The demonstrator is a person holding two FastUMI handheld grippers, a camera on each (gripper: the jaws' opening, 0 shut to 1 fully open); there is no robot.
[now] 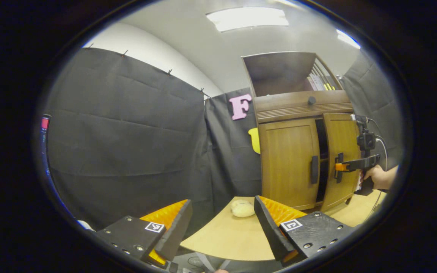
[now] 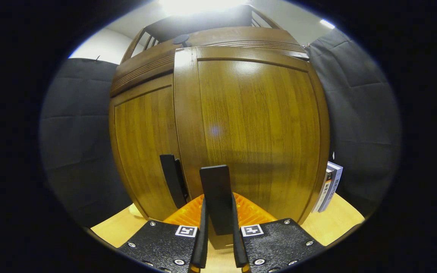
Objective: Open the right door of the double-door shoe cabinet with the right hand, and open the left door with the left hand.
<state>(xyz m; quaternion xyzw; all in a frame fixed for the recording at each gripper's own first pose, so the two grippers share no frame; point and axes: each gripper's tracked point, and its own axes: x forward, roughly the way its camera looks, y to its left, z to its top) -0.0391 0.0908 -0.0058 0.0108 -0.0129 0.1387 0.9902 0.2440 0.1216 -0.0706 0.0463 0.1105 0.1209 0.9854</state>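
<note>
Two doors are seen on the shoe cabinet (image 1: 302,129), which stands upright at the back of a wooden table (image 1: 226,239), at about two o'clock in the left gripper view. The left door (image 1: 288,163) lies flush and closed, its dark handle (image 1: 314,169) running vertically along the inner edge. The right door (image 1: 340,151) is swung partly outward, so that a dark vertical gap is shown between the two doors. Its long axis is upright, and its free edge points toward the camera. At three o'clock in that view the right gripper (image 1: 338,167) is seen, held by a hand (image 1: 379,177), with its fingers clamped on the right door's handle (image 1: 339,168).

In the right gripper view the same handle (image 2: 217,197) is seen as a tall vertical bar at six o'clock, pinched between the fingers of the right gripper (image 2: 218,231), with the right door (image 2: 256,129) rising behind it. The left door (image 2: 144,151) sits at nine o'clock, its handle (image 2: 171,180) also upright. Some books (image 2: 330,187) stand at four o'clock beside the cabinet.

The left gripper (image 1: 222,223) is held well short of the cabinet, its jaws spread wide and grasping nothing. A pale rounded object (image 1: 242,208) rests on the table between them and the cabinet.
</note>
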